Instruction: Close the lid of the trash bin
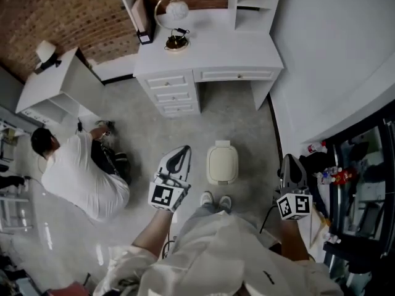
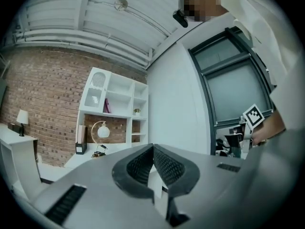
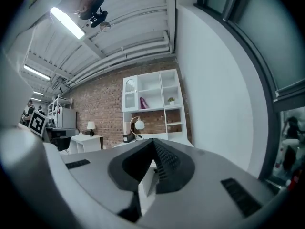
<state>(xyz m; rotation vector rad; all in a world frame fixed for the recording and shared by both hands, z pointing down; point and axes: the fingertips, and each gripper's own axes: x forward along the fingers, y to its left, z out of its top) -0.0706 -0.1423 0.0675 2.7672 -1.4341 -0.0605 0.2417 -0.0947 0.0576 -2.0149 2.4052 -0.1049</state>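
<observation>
**Two shut grippers held high, bin lid looks down**

Both tools are empty. The left gripper [image 1: 182, 151] shows its jaws pressed together in its own view, with nothing between them. The right gripper [image 1: 290, 160] shows the same. The trash bin [image 1: 222, 164] stands on the floor at the middle of the head view, between the two grippers and just above the wearer's shoes [image 1: 215, 199]. Its lid [image 1: 222, 159] looks flat and closed from overhead.

My worry is that the lid only looks closed. From straight above, a lid resting slightly proud of the rim would look no different from one fully seated. If it needs another push, neither gripper view can guide the reach. Both point level at the brick wall [image 2: 43, 89] and the white shelves [image 2: 119, 99], not at the bin. A blind jab could tip or skid so light a bin.

A crouching person [image 1: 77, 174] works at the left of the head view, well apart from the left gripper. A wide swing that way would still be careless.

The bin's sides, hinge and any pedal are hidden under its top. The wearer's torso fills the bottom of the head view. The dark rack [image 1: 364, 190] at the right edge is too cluttered and dim to make out.
</observation>
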